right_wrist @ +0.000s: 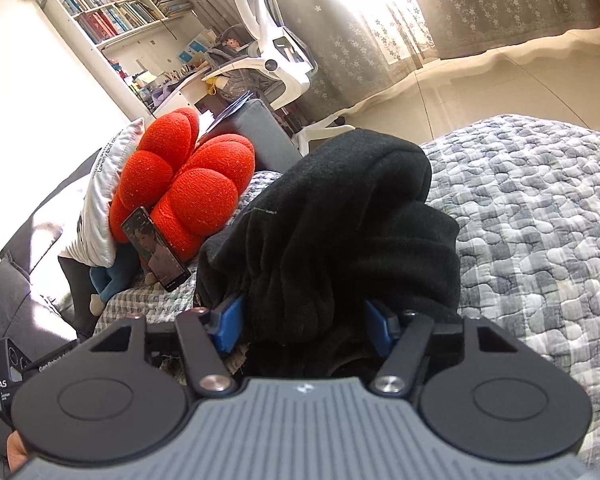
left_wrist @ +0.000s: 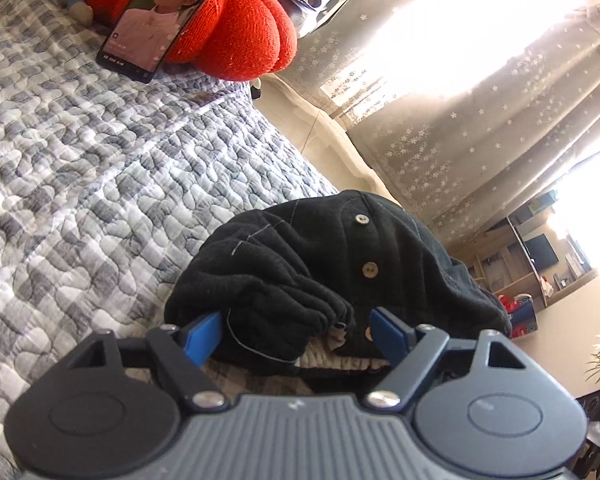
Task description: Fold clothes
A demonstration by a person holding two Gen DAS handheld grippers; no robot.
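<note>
A black buttoned garment (left_wrist: pixel 324 264) lies bunched on the grey quilted bed (left_wrist: pixel 100 168). My left gripper (left_wrist: pixel 296 332) has its blue fingers (left_wrist: pixel 204 334) spread wide, with a thick wad of the black fabric between them. In the right wrist view the same black garment (right_wrist: pixel 340 220) rises in a heap in front of me. My right gripper (right_wrist: pixel 306 326) also has its blue fingers (right_wrist: pixel 228 326) set apart around a thick fold of it. Both sets of jaws press into the fabric.
A red knitted flower cushion (left_wrist: pixel 240 36) with a lit phone (left_wrist: pixel 160 16) leaning on it sits at the bed's head; both show in the right wrist view (right_wrist: pixel 180 184). A white pillow (right_wrist: pixel 104 200), a white office chair (right_wrist: pixel 272 56), bookshelves and curtains stand beyond.
</note>
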